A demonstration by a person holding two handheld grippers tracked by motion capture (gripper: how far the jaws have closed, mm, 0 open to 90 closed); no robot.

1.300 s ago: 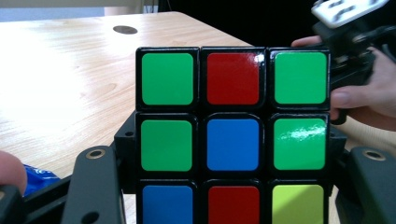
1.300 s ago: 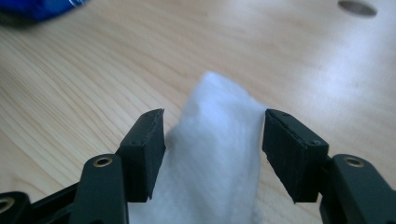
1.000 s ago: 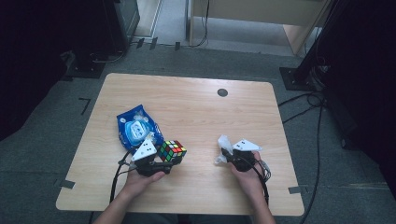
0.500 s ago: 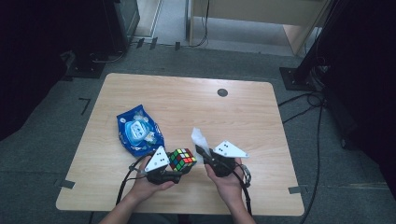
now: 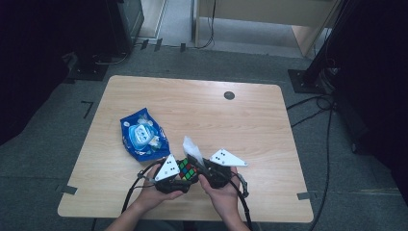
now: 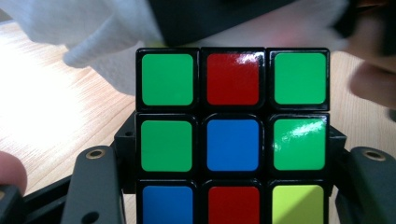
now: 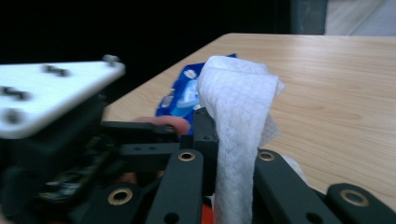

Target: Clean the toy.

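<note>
A scrambled Rubik's cube (image 5: 188, 170) is near the table's front edge, with my left gripper (image 5: 181, 174) shut on it. In the left gripper view the cube (image 6: 232, 140) shows a face of green, red and blue tiles between the two jaws. My right gripper (image 5: 199, 167) is shut on a white wet wipe (image 5: 189, 145), and the two grippers stand close together. The wipe (image 7: 238, 135) stands up between the right gripper's jaws, right beside the cube. In the left gripper view the white wipe (image 6: 93, 32) hangs just behind the cube's top.
A blue packet of wipes (image 5: 143, 135) lies to the left of the left gripper, its flap open. A small dark round cap (image 5: 229, 95) sits in the wooden table (image 5: 250, 125) at the far side. Cables and dark stands lie on the floor around the table.
My right gripper has carried the wipe leftward up to the cube. My left gripper has moved rightward with the cube, away from the blue packet.
</note>
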